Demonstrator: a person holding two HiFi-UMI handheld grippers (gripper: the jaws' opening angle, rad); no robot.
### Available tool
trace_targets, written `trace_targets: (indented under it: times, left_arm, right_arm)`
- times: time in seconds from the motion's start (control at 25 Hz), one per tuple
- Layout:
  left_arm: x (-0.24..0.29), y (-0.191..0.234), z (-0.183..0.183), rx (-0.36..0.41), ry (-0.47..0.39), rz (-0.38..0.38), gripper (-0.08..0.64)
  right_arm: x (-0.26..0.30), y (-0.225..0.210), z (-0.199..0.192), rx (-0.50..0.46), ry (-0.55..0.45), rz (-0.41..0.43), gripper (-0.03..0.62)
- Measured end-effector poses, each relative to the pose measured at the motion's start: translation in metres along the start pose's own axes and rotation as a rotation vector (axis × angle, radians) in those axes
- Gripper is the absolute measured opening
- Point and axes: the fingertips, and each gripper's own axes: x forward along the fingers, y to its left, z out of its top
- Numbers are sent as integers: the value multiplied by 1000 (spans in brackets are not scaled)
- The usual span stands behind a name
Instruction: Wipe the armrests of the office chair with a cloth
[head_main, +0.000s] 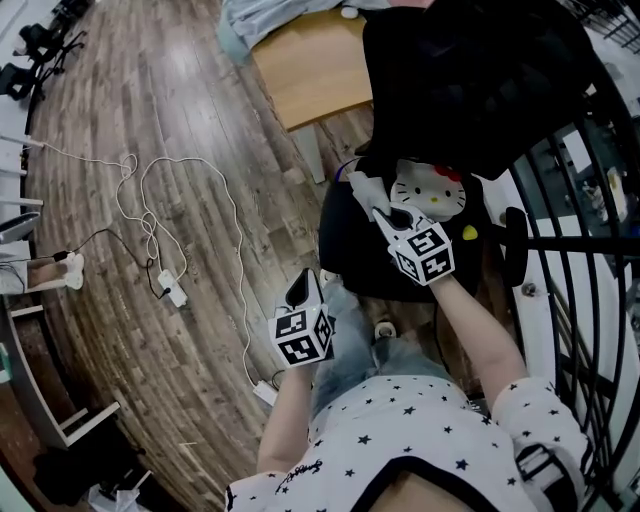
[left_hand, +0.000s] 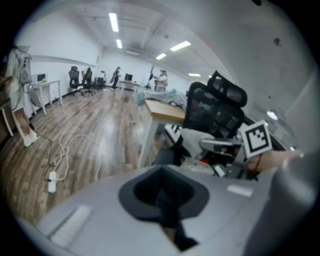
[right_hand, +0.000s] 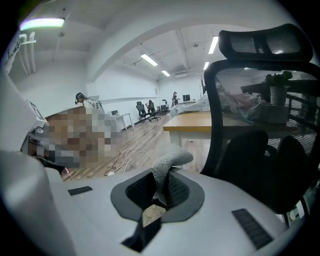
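Note:
The black office chair (head_main: 460, 80) stands before me with a Hello Kitty cushion (head_main: 430, 195) on its seat. One black armrest (head_main: 515, 245) shows on the chair's right side. My right gripper (head_main: 385, 212) hangs over the seat's left part, shut on a grey knitted cloth (head_main: 362, 187). In the right gripper view the cloth (right_hand: 170, 165) sticks up from the closed jaws (right_hand: 157, 192), beside the mesh backrest (right_hand: 260, 125). My left gripper (head_main: 300, 285) is nearer me, left of the seat, shut and holding nothing (left_hand: 167, 200). Its view shows the chair (left_hand: 215, 110) and the right gripper's marker cube (left_hand: 256, 139).
A wooden desk (head_main: 315, 65) stands left of the chair's back. White cables and a power strip (head_main: 170, 290) lie on the wood floor to the left. A black metal rack (head_main: 590, 200) crowds the right side. Low shelving (head_main: 40, 390) lines the far left.

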Motion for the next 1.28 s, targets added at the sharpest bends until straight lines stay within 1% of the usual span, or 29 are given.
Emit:
trace_targets:
  times: [0.36,0.56,0.76,0.88,1.0,1.28]
  left_arm:
    - [29,17,6,-3,38,-16,6]
    - [47,23,7,-10,49,-27,6]
    - [63,22,8,4,66,-40,6]
    - [69,22,10,0,66,-47,6]
    - [72,25,10,2,71,-55,6]
    - [78,23,5,6,88,-68,6]
  right_arm:
    - [53,-30,-7,-43,65,-35,28]
    - [83,-44,-19,-113,123,-54,28]
    - [106,-54,-23,-161,141,-64,28]
    - [113,-54,-32,-189,184,-54,28]
    - [122,-50,-35,-208,203,-42,28]
    - [132,-43,-46,-198,235,-14,28]
